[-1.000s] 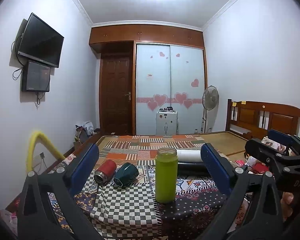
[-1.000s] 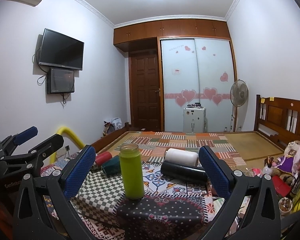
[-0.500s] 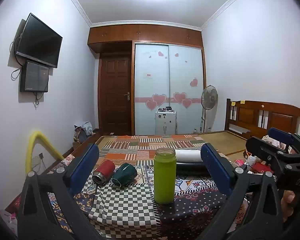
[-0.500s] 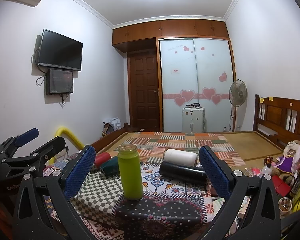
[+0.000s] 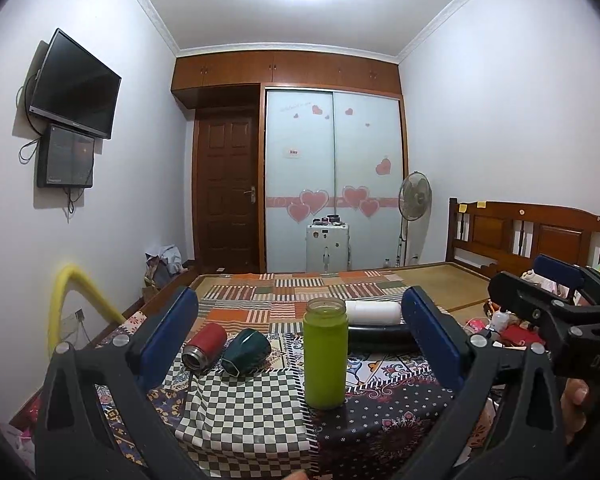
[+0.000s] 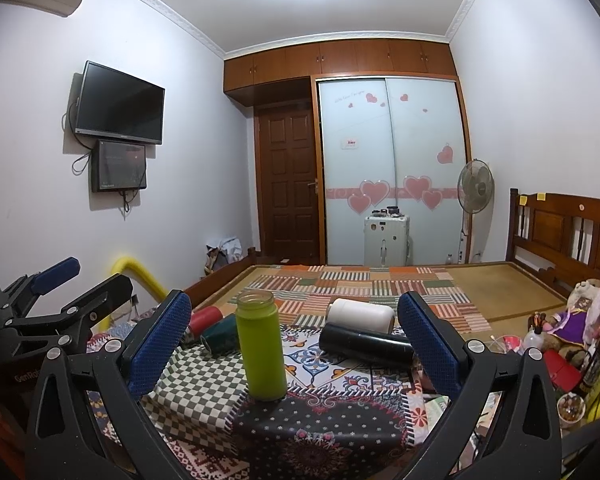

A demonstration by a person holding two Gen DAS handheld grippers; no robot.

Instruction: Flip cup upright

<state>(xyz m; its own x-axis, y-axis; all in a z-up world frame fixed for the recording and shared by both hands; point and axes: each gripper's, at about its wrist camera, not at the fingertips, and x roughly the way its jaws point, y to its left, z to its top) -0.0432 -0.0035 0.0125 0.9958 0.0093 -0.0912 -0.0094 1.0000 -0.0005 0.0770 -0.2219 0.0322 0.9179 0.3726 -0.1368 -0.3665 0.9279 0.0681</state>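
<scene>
A green cup (image 5: pixel 325 354) stands upright on the patchwork cloth (image 5: pixel 244 408), mouth up; it also shows in the right wrist view (image 6: pixel 261 350). A red cup (image 5: pixel 205 346), a dark green cup (image 5: pixel 245 351), a white cup (image 5: pixel 374 312) and a black cup (image 5: pixel 380 340) lie on their sides. In the right wrist view the white cup (image 6: pixel 360 312) and black cup (image 6: pixel 366 345) lie right of the green one. My left gripper (image 5: pixel 300 344) is open and empty, short of the cups. My right gripper (image 6: pixel 294 344) is open and empty too.
The cloth covers a small table in front of a bed (image 6: pixel 500 280). Toys and bottles (image 6: pixel 580 332) crowd the right side. A yellow tube (image 5: pixel 66 304) stands at the left. The other gripper shows at each view's edge (image 5: pixel 560 308) (image 6: pixel 56 312).
Both views have shifted only slightly; the cups hold their places and both grippers stay open.
</scene>
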